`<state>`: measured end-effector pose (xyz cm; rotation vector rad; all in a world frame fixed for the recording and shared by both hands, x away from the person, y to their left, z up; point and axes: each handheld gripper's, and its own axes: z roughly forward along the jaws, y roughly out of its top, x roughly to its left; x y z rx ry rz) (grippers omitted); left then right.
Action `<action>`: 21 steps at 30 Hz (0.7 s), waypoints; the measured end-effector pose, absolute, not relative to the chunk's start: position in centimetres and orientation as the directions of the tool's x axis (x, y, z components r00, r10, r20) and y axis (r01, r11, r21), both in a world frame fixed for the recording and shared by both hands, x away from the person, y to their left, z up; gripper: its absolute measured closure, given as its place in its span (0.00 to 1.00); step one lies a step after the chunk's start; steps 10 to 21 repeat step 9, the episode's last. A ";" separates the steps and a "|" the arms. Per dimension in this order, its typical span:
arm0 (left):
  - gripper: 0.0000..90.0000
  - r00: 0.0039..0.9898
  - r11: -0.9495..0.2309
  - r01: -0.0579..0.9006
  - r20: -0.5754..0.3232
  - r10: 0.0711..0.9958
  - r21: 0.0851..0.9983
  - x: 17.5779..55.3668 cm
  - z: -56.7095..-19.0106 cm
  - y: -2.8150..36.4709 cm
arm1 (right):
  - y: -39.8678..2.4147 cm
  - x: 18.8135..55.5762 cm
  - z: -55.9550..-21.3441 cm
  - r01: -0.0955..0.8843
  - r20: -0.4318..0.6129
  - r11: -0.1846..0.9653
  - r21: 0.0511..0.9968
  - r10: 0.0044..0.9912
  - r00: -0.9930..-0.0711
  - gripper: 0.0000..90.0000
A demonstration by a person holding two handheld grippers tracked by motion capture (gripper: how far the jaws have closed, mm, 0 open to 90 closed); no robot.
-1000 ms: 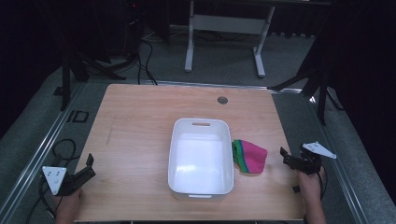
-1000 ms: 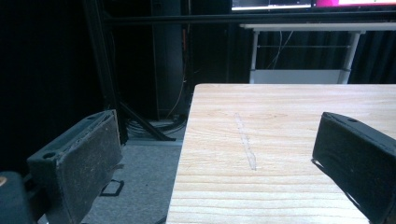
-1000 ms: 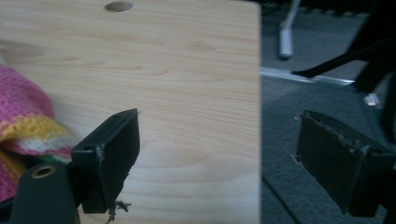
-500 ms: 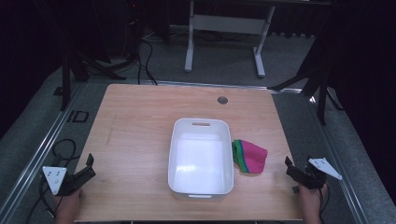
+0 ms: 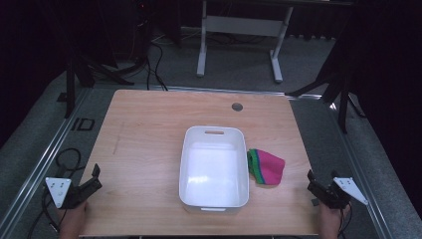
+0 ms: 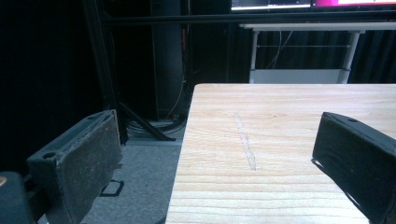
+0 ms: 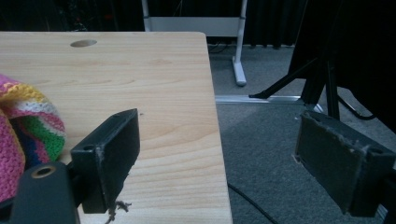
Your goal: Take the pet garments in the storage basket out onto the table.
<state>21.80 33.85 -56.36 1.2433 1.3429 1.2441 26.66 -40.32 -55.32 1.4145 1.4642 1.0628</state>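
Right claw now nearer table edge

The left gripper is held at the near left corner of the table, its jaws spread wide and straddling the table's left edge, pointing toward the far side. The right gripper sits at the table's near right edge, jaws likewise wide apart, one over the wood and one beyond it. Both hold nothing.
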 end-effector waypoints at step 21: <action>0.02 -0.092 -0.011 0.094 0.019 0.996 0.995 21.8 -56.4 33.8 | -40.4 26.8 -55.4 0.315 -0.002 0.012 0.949 0.999 -0.032 0.15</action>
